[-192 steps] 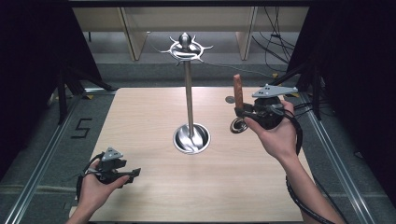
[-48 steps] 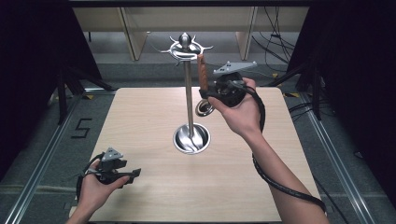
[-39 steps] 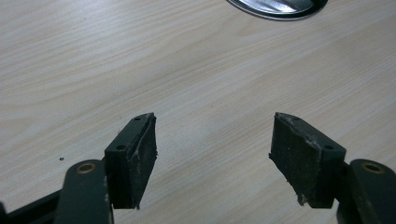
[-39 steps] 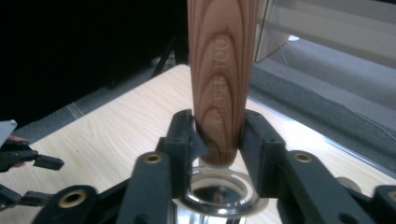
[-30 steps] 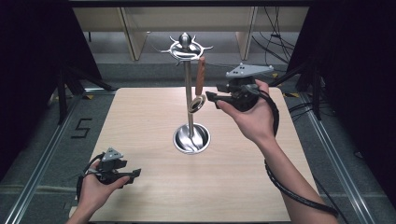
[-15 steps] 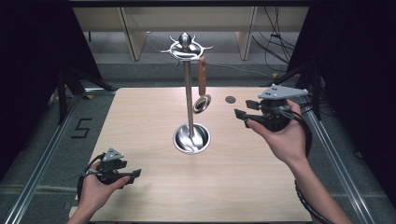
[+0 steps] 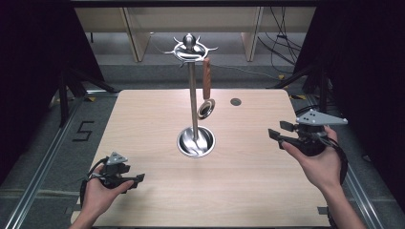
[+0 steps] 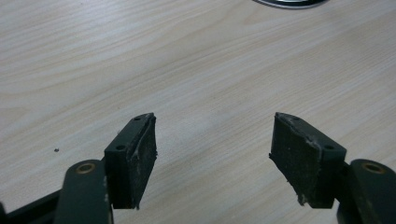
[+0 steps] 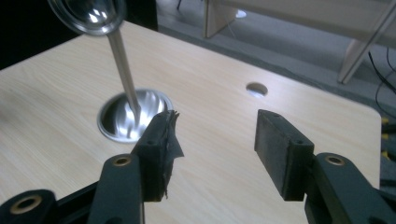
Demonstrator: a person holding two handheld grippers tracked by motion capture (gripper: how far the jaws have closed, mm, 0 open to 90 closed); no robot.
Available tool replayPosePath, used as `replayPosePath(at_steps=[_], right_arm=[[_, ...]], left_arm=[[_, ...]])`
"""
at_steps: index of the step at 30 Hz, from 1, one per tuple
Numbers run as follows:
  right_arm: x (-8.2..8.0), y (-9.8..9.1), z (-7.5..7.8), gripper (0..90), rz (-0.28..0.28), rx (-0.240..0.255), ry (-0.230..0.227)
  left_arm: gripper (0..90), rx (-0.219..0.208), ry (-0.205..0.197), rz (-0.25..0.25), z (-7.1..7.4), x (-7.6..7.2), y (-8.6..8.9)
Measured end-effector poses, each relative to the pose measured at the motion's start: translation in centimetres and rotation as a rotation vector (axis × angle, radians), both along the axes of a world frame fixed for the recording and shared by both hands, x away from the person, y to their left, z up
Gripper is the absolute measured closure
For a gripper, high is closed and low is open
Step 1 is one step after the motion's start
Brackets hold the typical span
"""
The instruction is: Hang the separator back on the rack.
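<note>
The right gripper hangs above the table to the right of the steel stand, well apart from it, with its jaws spread wide and nothing between them; they have just been opening. In the right gripper view the two black pads frame bare wood, with the stand's round base just beyond the left one and a small round hole in the tabletop farther off. The hand that carries this gripper comes in from the near right edge of the table.

The ladle is free of both grippers. It hangs from a hook of the crown on top of the stand, its brown wooden handle upright and just right of the pole, its shiny bowl lowest, above the base and clear of it.

The left gripper sits low at the near left corner of the table, well apart from the stand. Its jaws are parted wide too, and in the left gripper view its pads enclose only bare wood grain.
</note>
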State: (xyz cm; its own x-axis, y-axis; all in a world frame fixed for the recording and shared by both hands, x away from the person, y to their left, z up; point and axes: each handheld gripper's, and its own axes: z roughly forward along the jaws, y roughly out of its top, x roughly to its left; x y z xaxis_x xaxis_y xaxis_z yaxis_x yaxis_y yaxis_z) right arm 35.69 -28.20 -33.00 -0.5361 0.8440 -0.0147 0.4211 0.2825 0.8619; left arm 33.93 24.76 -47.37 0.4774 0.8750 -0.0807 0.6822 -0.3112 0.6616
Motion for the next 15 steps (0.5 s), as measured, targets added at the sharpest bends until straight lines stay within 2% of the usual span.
replayPosePath(at_steps=[1,2,4,6,7,8,11,12,13,15], right_arm=[[-0.1,-0.4,-0.5,48.6,-0.016,-0.004,0.008],[-0.2,-0.8,-0.9,48.5,-0.023,0.001,0.022],[-0.2,-1.4,-2.0,48.4,-0.044,0.002,0.034],[-0.1,-2.3,-3.4,48.2,-0.069,0.012,0.076],[-0.1,-2.3,-3.4,48.2,-0.069,0.012,0.076],[0.1,-2.9,-4.4,48.1,-0.088,0.019,0.074],[0.2,-3.4,-5.1,48.0,-0.095,0.021,0.091],[0.1,-3.6,-5.3,48.0,-0.107,0.033,0.117],[0.3,-3.9,-5.6,48.0,-0.107,0.028,0.112],[0.4,-4.4,-6.1,47.8,-0.121,0.028,0.119]], left_arm=[[30.7,-0.005,0.001,-0.004,0.0,0.0,0.0],[30.7,0.015,0.009,-0.027,0.2,0.0,0.2],[30.7,0.006,0.012,-0.022,0.2,0.0,0.2],[30.7,-0.002,-0.005,0.002,0.0,-0.1,0.0],[30.7,-0.001,-0.003,0.001,0.0,-0.1,0.0],[30.7,0.001,-0.003,0.001,0.0,-0.1,0.0],[30.6,0.003,-0.004,0.004,0.0,-0.1,0.0],[30.6,-0.004,0.003,-0.004,0.0,-0.1,0.1],[30.6,0.009,0.008,-0.016,0.1,-0.1,0.2],[30.6,-0.001,0.007,-0.005,0.0,-0.1,0.1]])
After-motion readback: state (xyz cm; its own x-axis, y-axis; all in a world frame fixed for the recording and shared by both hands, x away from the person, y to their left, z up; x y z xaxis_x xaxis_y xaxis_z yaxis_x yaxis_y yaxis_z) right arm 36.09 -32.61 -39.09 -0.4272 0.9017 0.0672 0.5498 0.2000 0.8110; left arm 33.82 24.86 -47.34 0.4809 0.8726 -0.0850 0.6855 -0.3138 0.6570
